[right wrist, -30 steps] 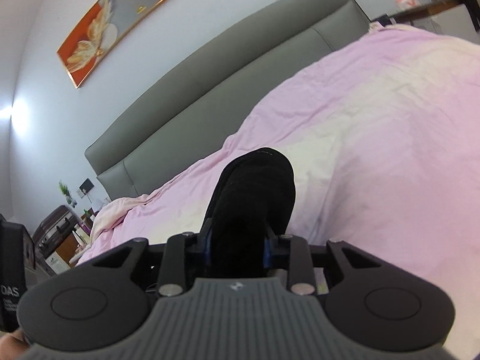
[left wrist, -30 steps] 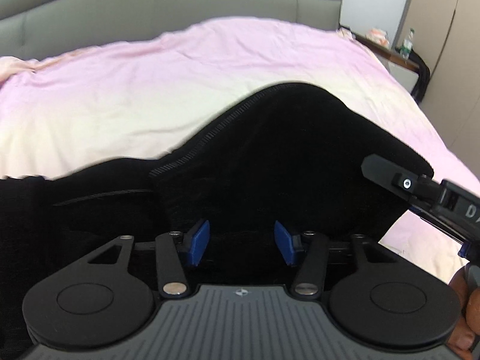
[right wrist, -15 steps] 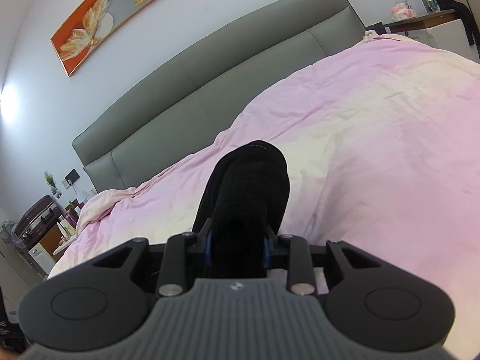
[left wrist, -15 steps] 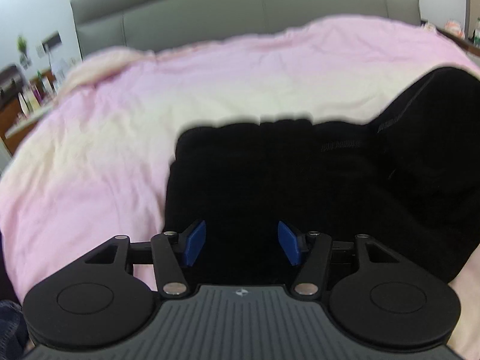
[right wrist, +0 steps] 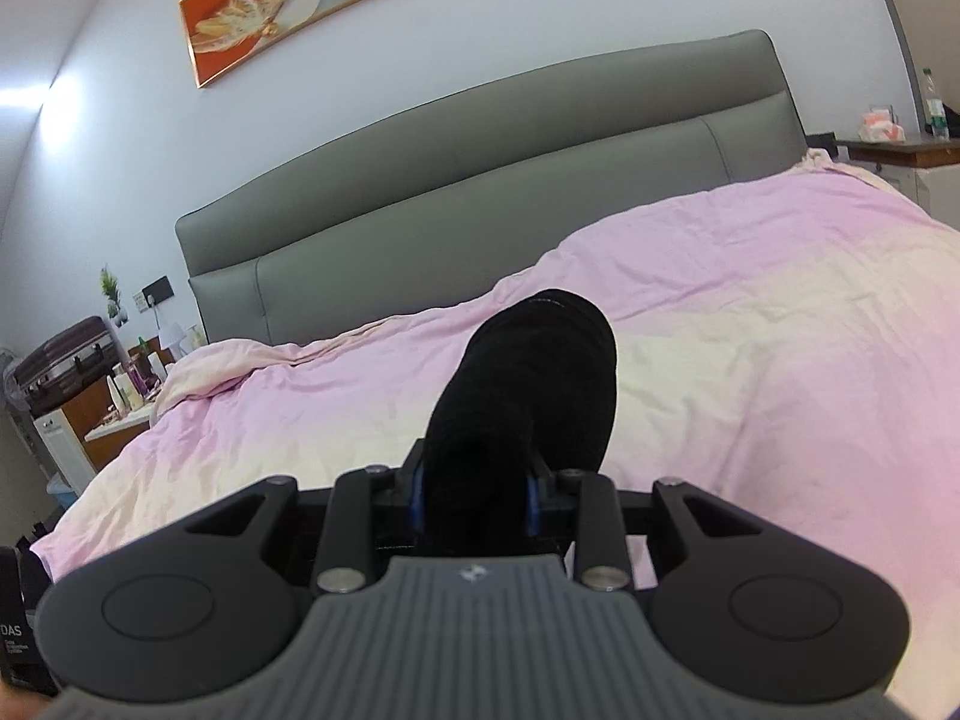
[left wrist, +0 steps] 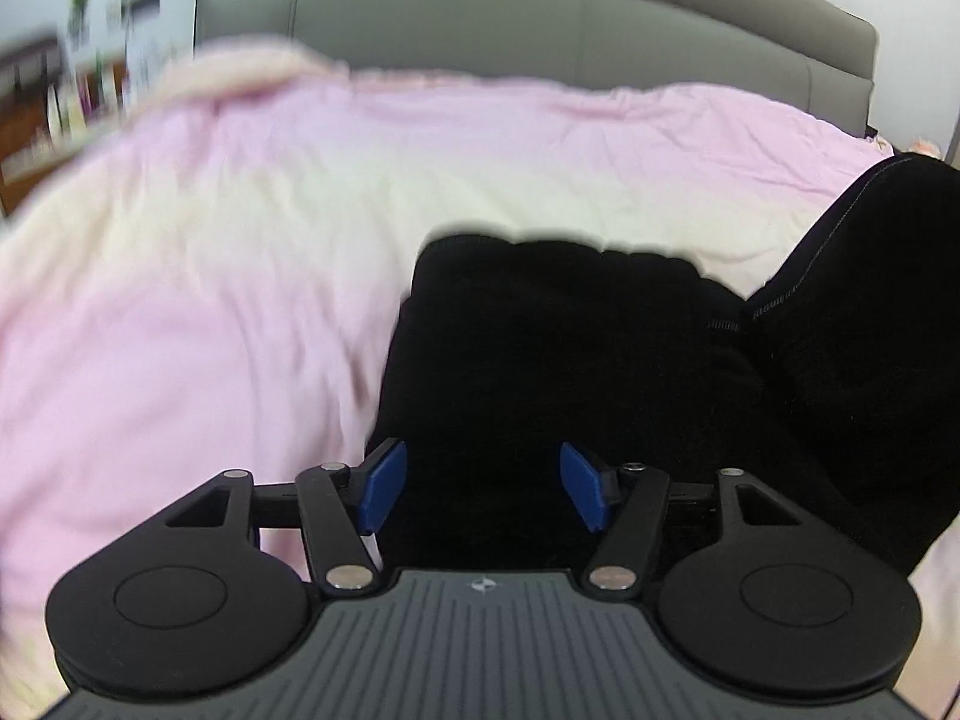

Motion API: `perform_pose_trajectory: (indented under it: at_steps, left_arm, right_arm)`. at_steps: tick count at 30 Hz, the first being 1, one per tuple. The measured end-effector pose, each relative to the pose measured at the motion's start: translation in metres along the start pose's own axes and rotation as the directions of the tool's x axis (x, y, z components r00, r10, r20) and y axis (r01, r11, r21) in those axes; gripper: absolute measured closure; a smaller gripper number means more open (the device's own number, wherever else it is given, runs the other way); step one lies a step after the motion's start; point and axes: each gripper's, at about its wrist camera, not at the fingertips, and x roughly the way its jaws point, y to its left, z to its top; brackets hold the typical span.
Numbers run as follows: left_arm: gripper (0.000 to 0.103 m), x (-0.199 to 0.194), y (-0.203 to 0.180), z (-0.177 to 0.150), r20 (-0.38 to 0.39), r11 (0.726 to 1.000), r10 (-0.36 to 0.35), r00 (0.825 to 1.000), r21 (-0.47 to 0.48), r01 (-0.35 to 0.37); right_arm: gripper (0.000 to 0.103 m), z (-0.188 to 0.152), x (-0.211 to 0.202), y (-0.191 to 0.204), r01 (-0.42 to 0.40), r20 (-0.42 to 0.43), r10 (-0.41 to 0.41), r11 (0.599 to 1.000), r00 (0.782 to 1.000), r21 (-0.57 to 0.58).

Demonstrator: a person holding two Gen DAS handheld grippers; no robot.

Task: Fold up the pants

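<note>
Black pants [left wrist: 576,372] lie bunched on the pink bedspread [left wrist: 210,276], 1 part rising at the right edge of your left wrist view, lifted off the bed. Your left gripper [left wrist: 483,486] hangs over the near edge of the dark heap; its jaws have just been opening, and the 2 blue pads [left wrist: 381,483] stand apart, clear of the cloth lying beneath them. Your right gripper [right wrist: 477,495] is clamped on a thick fold of the pants [right wrist: 534,384], which stands up between its fingers above the bedspread [right wrist: 750,360]. Behind runs a grey padded headboard [right wrist: 480,180], with an orange-framed picture [right wrist: 288,0] on the wall and a cluttered nightstand [right wrist: 120,384] at the left.
</note>
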Motion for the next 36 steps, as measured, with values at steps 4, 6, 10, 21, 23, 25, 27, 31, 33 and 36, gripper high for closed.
perform_pose_trajectory:
  at_steps: [4,6,10,21,23,25,27,31,33,36]
  left_arm:
    - [0.033,0.005,0.016,-0.016,0.006,0.998,-0.042,0.999,-0.038,0.042]
    - [0.033,0.004,0.020,-0.015,0.002,0.995,-0.060,0.998,-0.078,0.060]
    - [0.033,0.003,0.026,-0.009,-0.007,0.989,-0.102,0.995,-0.112,0.100]
    - [0.033,0.001,0.053,-0.014,-0.011,0.957,-0.202,0.979,-0.217,0.194]
    - [0.033,0.000,0.063,-0.014,-0.012,0.946,-0.212,0.977,-0.253,0.202]
    - [0.033,0.000,0.078,-0.015,-0.021,0.931,-0.222,0.975,-0.301,0.205]
    - [0.031,0.001,0.091,-0.017,-0.036,0.920,-0.228,0.973,-0.335,0.203]
    - [0.030,0.006,0.105,-0.025,-0.048,0.895,-0.258,0.965,-0.387,0.220]
    - [0.029,0.007,0.102,-0.028,-0.047,0.896,-0.258,0.965,-0.386,0.221]
    - [0.027,0.009,0.104,-0.032,-0.042,0.878,-0.275,0.961,-0.417,0.233]
  right_arm:
    - [0.078,0.001,-0.001,0.045,-0.016,0.004,0.017,0.991,1.000,-0.132]
    - [0.078,0.000,-0.003,0.069,-0.030,0.003,0.031,0.978,1.000,-0.205]
    - [0.078,-0.008,-0.002,0.114,-0.058,-0.010,0.058,0.948,0.998,-0.314]
    - [0.078,-0.062,-0.015,0.223,-0.157,-0.054,0.156,0.780,0.986,-0.606]
    - [0.078,-0.068,-0.016,0.233,-0.157,-0.049,0.162,0.762,0.986,-0.628]
    - [0.078,-0.076,-0.017,0.244,-0.148,-0.045,0.159,0.733,0.986,-0.664]
    - [0.078,-0.085,-0.014,0.253,-0.143,-0.042,0.159,0.700,0.986,-0.700]
    - [0.078,-0.100,-0.014,0.274,-0.131,-0.017,0.176,0.657,0.984,-0.743]
    - [0.079,-0.100,-0.020,0.278,-0.120,0.018,0.196,0.669,0.980,-0.734]
    - [0.079,-0.091,-0.028,0.285,-0.111,0.067,0.227,0.689,0.972,-0.716]
